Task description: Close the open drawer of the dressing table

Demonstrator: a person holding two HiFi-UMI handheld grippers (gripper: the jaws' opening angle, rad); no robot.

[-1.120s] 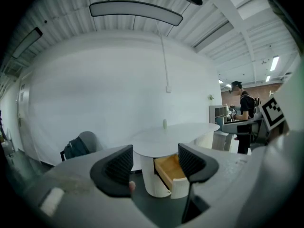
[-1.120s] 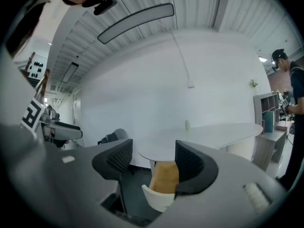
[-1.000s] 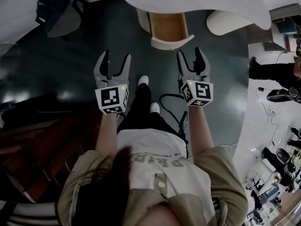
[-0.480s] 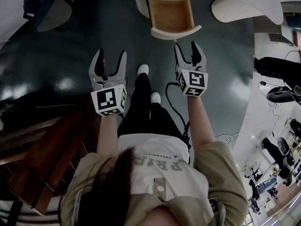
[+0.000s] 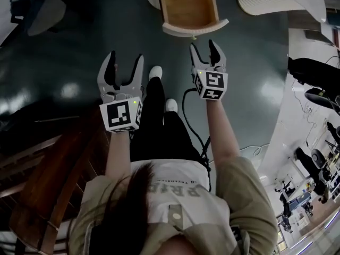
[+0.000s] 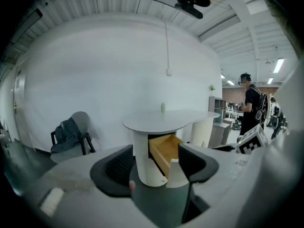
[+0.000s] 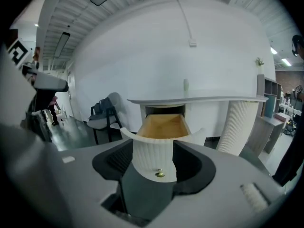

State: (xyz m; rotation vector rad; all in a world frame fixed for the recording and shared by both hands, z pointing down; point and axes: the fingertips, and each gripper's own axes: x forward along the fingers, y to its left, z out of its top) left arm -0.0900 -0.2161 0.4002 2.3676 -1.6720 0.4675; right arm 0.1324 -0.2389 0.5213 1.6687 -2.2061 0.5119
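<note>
Drawer of pale wood with a curved white ribbed front (image 5: pixel 188 7) standing pulled well out from under the front edge of the white round-topped desk (image 7: pixel 199 99). Not yet touched, by the look of it, so all of the closing left to do. Right gripper (image 5: pixel 203 49) stretched forward on a straight arm, aimed square at the ribbed front, close before the small brass knob (image 7: pixel 160 174); 2 jaws wide apart, gripping nothing. Left gripper (image 5: pixel 125 62) held further back and off to the left, well apart from the drawer, jaws likewise wide and empty.
</note>
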